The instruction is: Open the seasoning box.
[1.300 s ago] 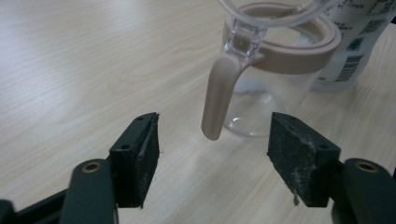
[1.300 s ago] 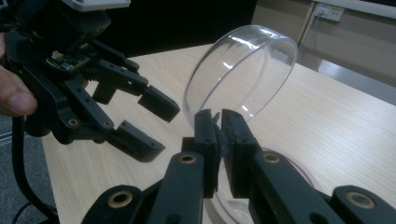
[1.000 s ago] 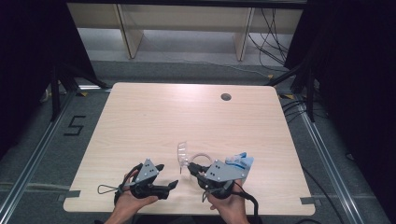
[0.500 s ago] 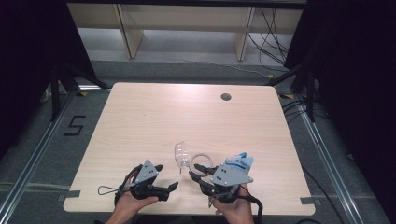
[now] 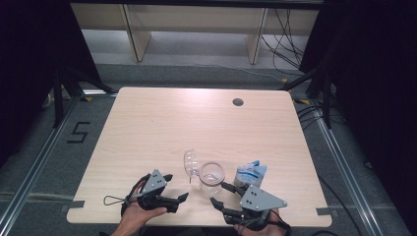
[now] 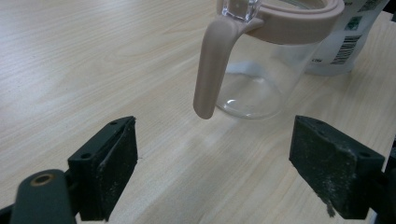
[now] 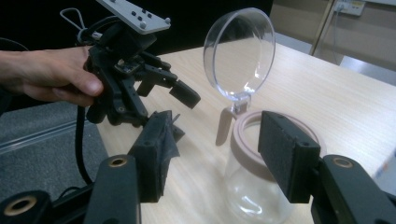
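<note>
The left gripper point(image 5: 181, 198) rests low beside the clear glass jar point(image 5: 212, 179), jaws spread and empty. The right gripper point(image 5: 219, 193) sits just on the jar's near side; its jaws have just been opening and stand off the glass. The jar's pink-rimmed hinged lid point(image 5: 192, 163) is flipped up. A white pouch point(image 5: 251, 173) behind the jar is partly cut off.
</note>
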The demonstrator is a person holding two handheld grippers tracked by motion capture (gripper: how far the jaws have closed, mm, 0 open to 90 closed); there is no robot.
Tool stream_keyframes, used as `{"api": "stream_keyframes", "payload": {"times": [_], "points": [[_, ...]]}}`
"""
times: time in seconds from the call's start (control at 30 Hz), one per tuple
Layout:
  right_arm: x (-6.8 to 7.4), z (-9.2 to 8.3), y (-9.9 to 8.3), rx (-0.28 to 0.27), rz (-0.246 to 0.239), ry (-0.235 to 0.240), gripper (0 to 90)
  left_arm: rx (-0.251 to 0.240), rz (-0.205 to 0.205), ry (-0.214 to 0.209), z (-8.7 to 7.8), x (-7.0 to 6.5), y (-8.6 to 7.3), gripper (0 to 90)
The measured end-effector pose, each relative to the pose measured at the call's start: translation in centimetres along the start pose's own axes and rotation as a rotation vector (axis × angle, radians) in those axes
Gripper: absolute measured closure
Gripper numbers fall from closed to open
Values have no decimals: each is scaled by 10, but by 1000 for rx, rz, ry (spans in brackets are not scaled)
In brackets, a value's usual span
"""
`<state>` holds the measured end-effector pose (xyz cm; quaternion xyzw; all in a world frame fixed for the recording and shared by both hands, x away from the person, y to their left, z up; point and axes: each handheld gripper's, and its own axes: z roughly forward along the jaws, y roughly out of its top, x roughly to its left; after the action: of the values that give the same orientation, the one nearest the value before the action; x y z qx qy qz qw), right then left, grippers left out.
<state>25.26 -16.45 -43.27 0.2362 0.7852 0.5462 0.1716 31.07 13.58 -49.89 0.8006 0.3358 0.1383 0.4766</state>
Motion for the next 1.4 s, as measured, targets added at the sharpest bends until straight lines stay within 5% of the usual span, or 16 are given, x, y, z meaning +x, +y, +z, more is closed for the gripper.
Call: {"api": "stream_keyframes", "payload": {"times": [0.17, 0.33, 0.4, 0.5, 0.6, 0.8, 0.87, 1.0, 1.13, 1.4], "points": [[-1, -11, -3, -7, -18, -2, 443, 5, -3, 8, 0, 1, -1, 151], [-2, -23, -9, 24, 6, -38, 442, -3, -8, 8, 1, 0, -1, 151], [-3, -29, -15, 27, 52, -25, 441, 2, -6, 6, 1, 0, -1, 151], [-7, -34, -17, 16, 23, -47, 441, 4, -4, 7, 1, 0, -1, 152], [-6, -41, -22, 3, 46, -42, 442, 2, -5, 11, 0, 2, 0, 152], [-12, -57, -26, 9, 41, -100, 439, 4, -1, 6, 1, 2, 0, 152], [-13, -60, -29, 28, 96, -104, 437, 5, -2, 7, 1, 1, 0, 152], [-20, -64, -33, 19, 78, -149, 428, 13, -1, 8, 2, 2, -1, 152], [-21, -70, -35, 34, 134, -166, 417, 22, -8, 13, 3, 3, -2, 154], [-32, -69, -44, 27, 128, -219, 372, 23, -3, 6, 5, 2, -2, 154]]}}
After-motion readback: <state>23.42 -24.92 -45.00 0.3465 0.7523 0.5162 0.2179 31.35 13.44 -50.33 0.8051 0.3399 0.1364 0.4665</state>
